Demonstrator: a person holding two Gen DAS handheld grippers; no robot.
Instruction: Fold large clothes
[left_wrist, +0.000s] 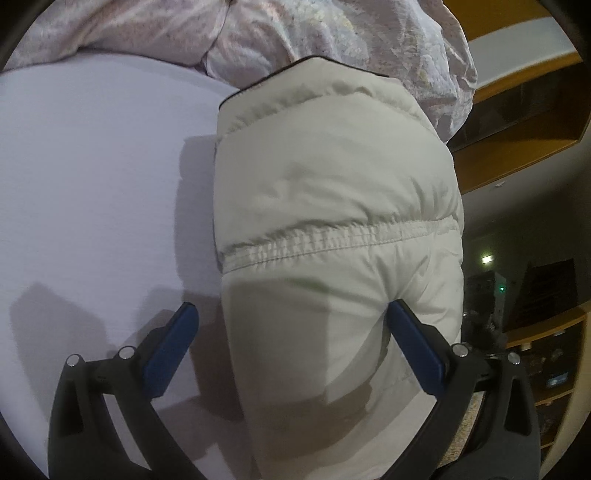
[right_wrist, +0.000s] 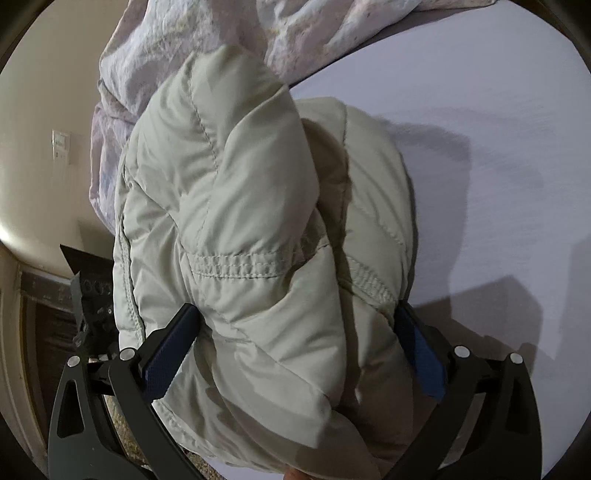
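A cream puffy jacket lies bundled on a white bed sheet, near the bed's right edge in the left wrist view. My left gripper is wide open over its lower part, below the elastic band; its right finger touches the fabric, its left finger is over the sheet. In the right wrist view the jacket bulges between the wide-open fingers of my right gripper, folded over itself. The blue pads flank the fabric without pinching it.
A crumpled pink-white quilt lies behind the jacket, also in the right wrist view. Wooden shelves stand beyond the bed's right side. A wall with a switch and dark clutter lie left of the bed.
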